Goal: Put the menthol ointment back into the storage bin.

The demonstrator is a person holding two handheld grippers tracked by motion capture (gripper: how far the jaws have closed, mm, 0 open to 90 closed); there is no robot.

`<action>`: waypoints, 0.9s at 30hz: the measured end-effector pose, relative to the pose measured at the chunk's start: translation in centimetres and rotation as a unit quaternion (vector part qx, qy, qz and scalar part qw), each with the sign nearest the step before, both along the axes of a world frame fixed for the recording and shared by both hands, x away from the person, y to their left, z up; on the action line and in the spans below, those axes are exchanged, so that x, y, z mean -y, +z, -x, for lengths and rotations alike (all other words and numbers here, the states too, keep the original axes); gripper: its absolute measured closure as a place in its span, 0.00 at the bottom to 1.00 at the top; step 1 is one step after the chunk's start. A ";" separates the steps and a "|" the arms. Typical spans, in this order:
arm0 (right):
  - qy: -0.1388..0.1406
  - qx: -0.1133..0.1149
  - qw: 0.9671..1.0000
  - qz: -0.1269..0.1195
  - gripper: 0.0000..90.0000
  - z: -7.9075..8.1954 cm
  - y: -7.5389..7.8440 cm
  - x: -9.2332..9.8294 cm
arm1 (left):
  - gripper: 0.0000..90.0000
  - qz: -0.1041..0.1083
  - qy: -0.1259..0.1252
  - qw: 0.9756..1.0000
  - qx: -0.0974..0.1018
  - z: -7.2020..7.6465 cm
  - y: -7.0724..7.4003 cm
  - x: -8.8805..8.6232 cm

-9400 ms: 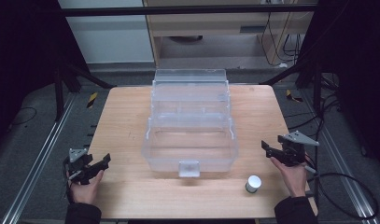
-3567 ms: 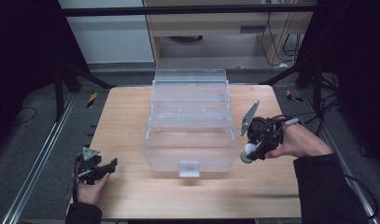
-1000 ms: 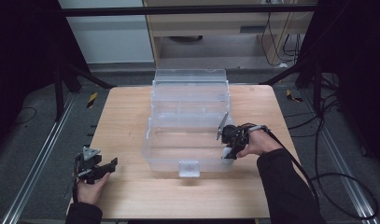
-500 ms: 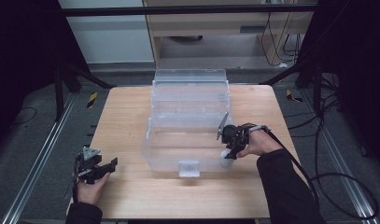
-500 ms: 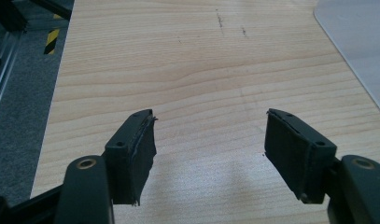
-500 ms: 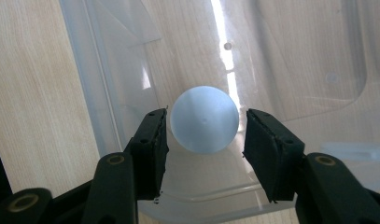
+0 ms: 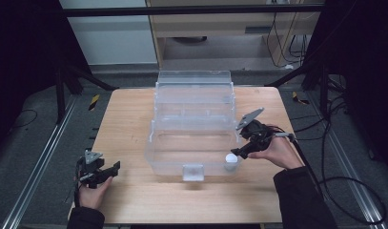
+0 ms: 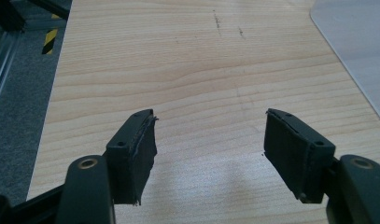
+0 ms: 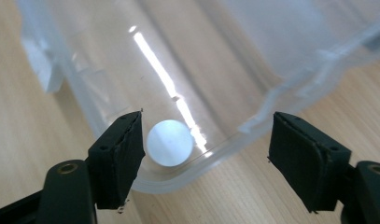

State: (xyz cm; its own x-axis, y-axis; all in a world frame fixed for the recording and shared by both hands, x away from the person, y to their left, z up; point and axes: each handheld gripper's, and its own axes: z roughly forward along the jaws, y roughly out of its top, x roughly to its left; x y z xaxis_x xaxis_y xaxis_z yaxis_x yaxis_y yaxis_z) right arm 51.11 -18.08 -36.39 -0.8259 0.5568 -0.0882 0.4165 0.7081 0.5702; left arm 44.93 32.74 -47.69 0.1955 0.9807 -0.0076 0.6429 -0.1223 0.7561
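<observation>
Dark floor and rails surround a pale wooden desk [image 7: 134, 119]. On it stands a clear box [image 7: 194, 138], open, and a small white cap [image 7: 230, 159] lies on the box floor in its near right corner. Just above that corner hangs the right claw [image 7: 239, 153], jaws spread and empty. So the drop looks done; what is left, I judge, is pulling the hand clear. Well apart, the left claw [image 7: 106, 174] rests spread over bare wood.

White puck [image 9: 169, 142] now in clear box [image 7: 172, 160], right tool [image 9: 206, 154] open.
</observation>
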 end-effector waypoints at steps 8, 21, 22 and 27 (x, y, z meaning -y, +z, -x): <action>-0.080 0.078 0.988 -0.110 0.23 2.2 -0.9 4.0 | 0.43 0.004 -0.005 1.000 0.000 0.0 0.0 0.0; -0.196 0.108 0.960 -0.169 0.17 3.2 -5.5 8.7 | 0.56 0.006 -0.009 1.000 -0.002 0.1 0.1 -0.1; -0.202 0.113 0.958 -0.171 0.17 3.1 -5.8 8.9 | 0.55 0.006 -0.009 1.000 -0.002 0.1 0.1 -0.1; -0.219 0.113 0.953 -0.177 0.17 3.0 -7.2 9.6 | 0.47 0.002 -0.002 1.000 -0.001 0.1 0.0 -0.2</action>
